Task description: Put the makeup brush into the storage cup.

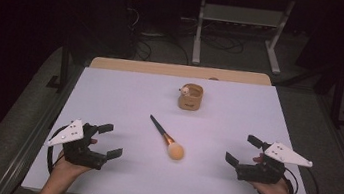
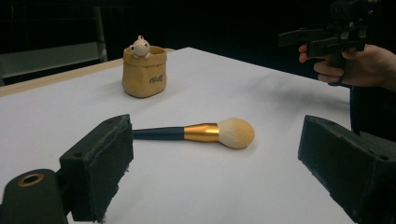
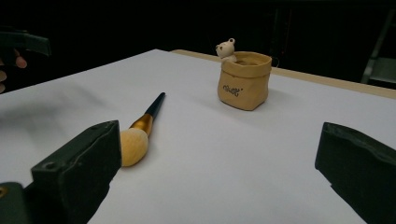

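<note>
The white rectangular tabletop (image 1: 109,99) carries everything here, with a strip of pale wood along its far edge. Judging from how things lie, the work has not begun: nothing is held, nothing is touched, and each piece sits apart from the others.

Next in size are the two black hand-held tongs. The left tongs (image 1: 109,141) hover near the front left of the tabletop with their jaws spread wide and nothing between them. The right tongs (image 1: 241,150) sit at the front right, jaws likewise wide apart and empty. Both point inward, toward the middle.

Toward the far middle stands a small tan pouch-shaped ceramic holder (image 1: 190,97) with a little cream bear figure (image 2: 139,47) peeking over its rim. It stands upright and looks empty apart from the bear.

Smallest is the makeup brush with a black handle, gold ferrule and fluffy peach head (image 1: 166,137). It lies flat in the middle of the tabletop, between the two tongs and well apart from both, its head toward the person and its handle angled away toward the holder.

What seems left is all of it: picking up the brush and, most likely, standing it in the holder.
</note>
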### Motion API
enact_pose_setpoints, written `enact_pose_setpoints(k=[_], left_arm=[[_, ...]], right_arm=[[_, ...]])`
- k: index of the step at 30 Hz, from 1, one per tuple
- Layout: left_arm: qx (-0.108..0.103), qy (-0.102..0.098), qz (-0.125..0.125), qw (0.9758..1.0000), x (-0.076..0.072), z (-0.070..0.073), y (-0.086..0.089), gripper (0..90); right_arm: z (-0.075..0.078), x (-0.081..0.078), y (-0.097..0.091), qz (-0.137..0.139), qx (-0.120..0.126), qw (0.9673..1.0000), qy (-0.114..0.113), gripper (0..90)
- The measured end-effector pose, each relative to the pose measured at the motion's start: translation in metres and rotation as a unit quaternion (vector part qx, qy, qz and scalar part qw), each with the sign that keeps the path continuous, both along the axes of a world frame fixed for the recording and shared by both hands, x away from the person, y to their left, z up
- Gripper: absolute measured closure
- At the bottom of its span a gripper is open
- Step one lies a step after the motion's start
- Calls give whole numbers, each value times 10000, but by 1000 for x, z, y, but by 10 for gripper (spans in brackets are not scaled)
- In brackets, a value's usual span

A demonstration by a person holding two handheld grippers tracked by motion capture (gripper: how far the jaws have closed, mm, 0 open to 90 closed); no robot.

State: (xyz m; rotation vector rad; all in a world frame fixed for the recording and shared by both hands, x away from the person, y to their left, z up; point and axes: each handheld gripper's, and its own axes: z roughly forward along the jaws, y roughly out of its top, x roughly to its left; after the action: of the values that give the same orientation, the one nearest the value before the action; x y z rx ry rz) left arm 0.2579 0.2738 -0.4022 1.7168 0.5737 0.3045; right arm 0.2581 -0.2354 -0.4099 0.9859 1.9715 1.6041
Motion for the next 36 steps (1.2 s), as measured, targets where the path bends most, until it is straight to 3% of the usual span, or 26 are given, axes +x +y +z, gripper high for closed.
enact_pose_setpoints(k=[17, 30, 36], left_arm=[[-3, 17, -4, 10000, 0, 0, 1, 99], [-37, 23, 0, 10000, 1, 0, 0, 99], [71, 11, 26, 10000, -2, -1, 0, 99]], right_arm=[[3, 4, 3, 1, 22, 10000, 63, 0], [5, 12, 10, -47, -116, 9999, 107, 0], [10, 16, 15, 30, -60, 9999, 83, 0]])
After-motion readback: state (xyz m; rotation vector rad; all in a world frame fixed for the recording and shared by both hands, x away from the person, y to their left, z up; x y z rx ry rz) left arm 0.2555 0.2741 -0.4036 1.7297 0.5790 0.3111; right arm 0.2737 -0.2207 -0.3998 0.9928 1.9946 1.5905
